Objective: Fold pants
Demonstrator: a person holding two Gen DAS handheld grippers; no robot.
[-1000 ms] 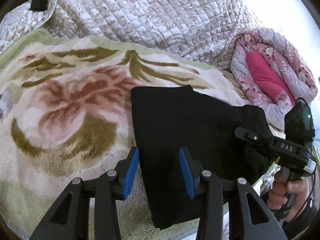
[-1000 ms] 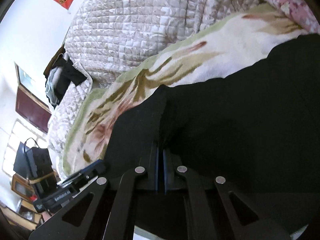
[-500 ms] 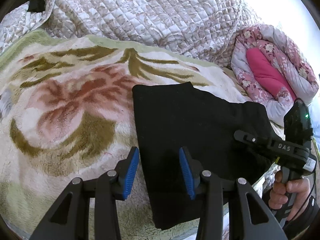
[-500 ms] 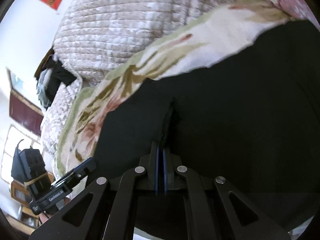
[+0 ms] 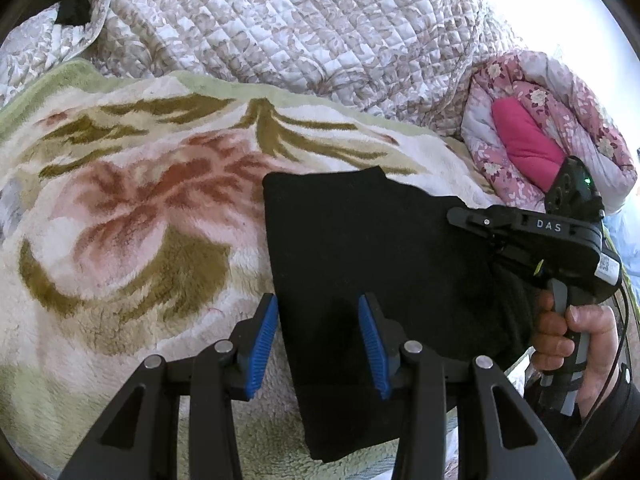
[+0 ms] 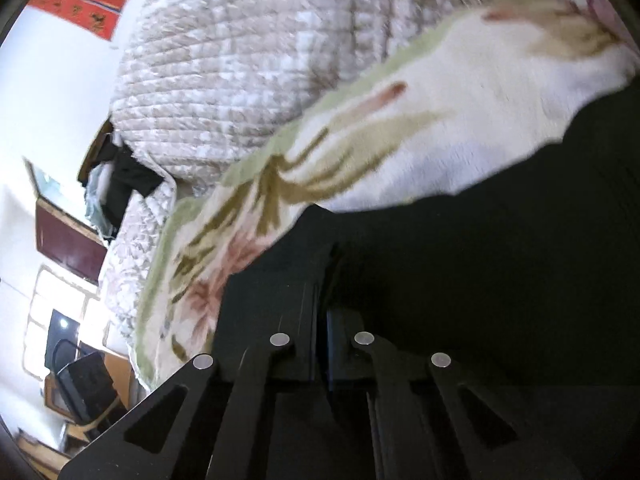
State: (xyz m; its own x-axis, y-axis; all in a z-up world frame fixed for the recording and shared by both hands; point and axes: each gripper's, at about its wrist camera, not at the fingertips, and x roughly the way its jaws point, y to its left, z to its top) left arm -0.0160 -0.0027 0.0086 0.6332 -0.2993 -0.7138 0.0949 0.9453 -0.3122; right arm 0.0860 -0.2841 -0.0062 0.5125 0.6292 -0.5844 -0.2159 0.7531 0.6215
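Note:
Black pants (image 5: 372,248) lie folded on a floral plush blanket (image 5: 132,216). My left gripper (image 5: 318,344) is open, its blue pads above the near left edge of the pants, holding nothing. My right gripper (image 6: 322,300) is shut on a pinch of the black pants (image 6: 480,280) and holds that part raised. In the left wrist view the right gripper (image 5: 472,220) reaches in over the right side of the pants, with a hand on its grip.
A quilted beige bedspread (image 5: 300,28) is heaped behind the blanket. A pink floral quilt roll (image 5: 540,136) lies at the right. In the right wrist view, furniture and a dark bag (image 6: 84,384) stand beyond the bed's left edge.
The right gripper, still shut on the pants, has lifted and swung, so more blanket shows beyond the cloth. The left gripper has stayed open and almost still.

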